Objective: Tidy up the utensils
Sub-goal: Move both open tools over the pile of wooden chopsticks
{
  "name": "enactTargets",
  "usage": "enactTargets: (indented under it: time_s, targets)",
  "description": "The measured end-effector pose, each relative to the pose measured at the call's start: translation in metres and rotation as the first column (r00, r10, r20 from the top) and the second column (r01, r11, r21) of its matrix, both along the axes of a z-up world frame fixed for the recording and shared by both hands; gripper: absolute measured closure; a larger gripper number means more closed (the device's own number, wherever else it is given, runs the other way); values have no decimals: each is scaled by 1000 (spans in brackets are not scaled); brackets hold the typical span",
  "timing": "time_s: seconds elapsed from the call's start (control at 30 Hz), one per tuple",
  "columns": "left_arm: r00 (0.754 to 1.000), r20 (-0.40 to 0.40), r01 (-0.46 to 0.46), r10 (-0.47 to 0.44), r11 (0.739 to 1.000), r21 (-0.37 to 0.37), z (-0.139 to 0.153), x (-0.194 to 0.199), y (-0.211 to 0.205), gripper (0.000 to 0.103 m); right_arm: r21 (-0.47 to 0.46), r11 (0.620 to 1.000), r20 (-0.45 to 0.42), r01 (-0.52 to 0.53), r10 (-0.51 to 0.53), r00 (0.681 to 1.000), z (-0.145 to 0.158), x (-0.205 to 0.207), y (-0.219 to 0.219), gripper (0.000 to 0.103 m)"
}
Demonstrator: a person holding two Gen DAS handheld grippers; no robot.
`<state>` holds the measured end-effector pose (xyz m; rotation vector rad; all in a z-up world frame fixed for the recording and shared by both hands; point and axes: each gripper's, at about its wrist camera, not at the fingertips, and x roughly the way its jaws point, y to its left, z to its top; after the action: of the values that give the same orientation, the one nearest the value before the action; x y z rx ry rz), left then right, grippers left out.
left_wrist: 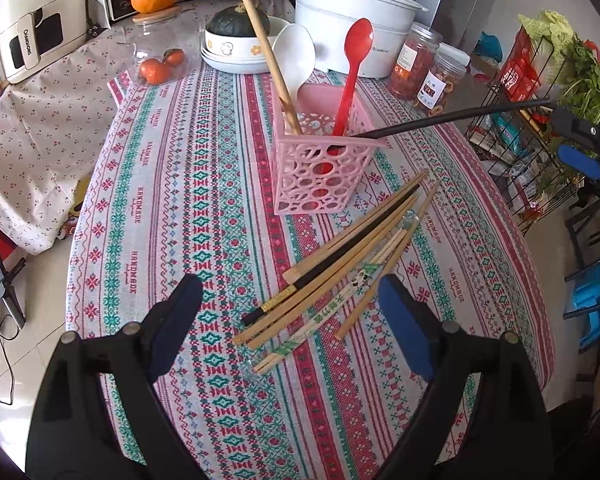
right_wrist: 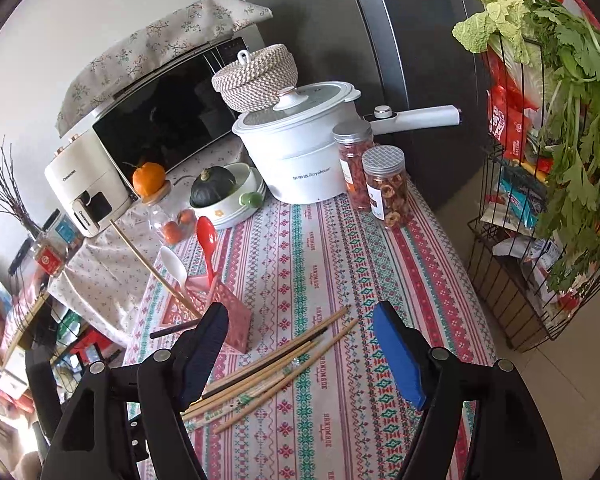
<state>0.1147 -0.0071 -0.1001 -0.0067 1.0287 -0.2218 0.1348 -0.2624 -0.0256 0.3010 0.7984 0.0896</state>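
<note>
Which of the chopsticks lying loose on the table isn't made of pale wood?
The black chopstick with the gold band near its end; the other loose chopsticks are tan.

Soft daylight is filling both fisheye views.
Straight lines are bending toward dark, rounded corners. The white pot (right_wrist: 296, 160) is glaring slightly, the microwave door (right_wrist: 168, 116) is reflecting the room, and shadows on the tablecloth (left_wrist: 204, 184) are staying faint.
</note>
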Motion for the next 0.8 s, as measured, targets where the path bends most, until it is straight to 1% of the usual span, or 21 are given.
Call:
enactTargets:
  time_s: [0.13, 0.23, 0.37, 0.53, 0.67, 0.73, 0.8]
  targets:
    - [999, -28, 23, -23, 1000, 9, -12, 6, -8, 14, 2, 1000, -121, 11, -10, 993, -30, 9, -6, 27]
    - [998, -44, 34, -34, 999, 11, -18, 8, -10, 14, -10, 1000, -217, 7, -9, 976, -58, 19, -7, 27]
    - [998, -49, 49, -48, 999, 4, -20, 9, -11, 14, -43, 999, -311, 2, -15, 950, -93, 33, -7, 27]
    - [997, -57, 48, -49, 999, -11, -22, 12, -8, 14, -71, 997, -366, -2, -24, 930, -123, 52, -1, 27]
    - [997, -60, 48, -49, 999, -24, -23, 14, -5, 14, -102, 995, -370, -2, -36, 928, -137, 67, 8, 29]
    - [997, -63, 52, -54, 998, -33, -23, 15, -4, 14, -113, 994, -373, 7, -49, 927, -141, 73, 10, 33]
    - [996, -64, 56, -59, 998, -40, -23, 15, -2, 15, -111, 994, -386, 18, -60, 921, -148, 79, 12, 41]
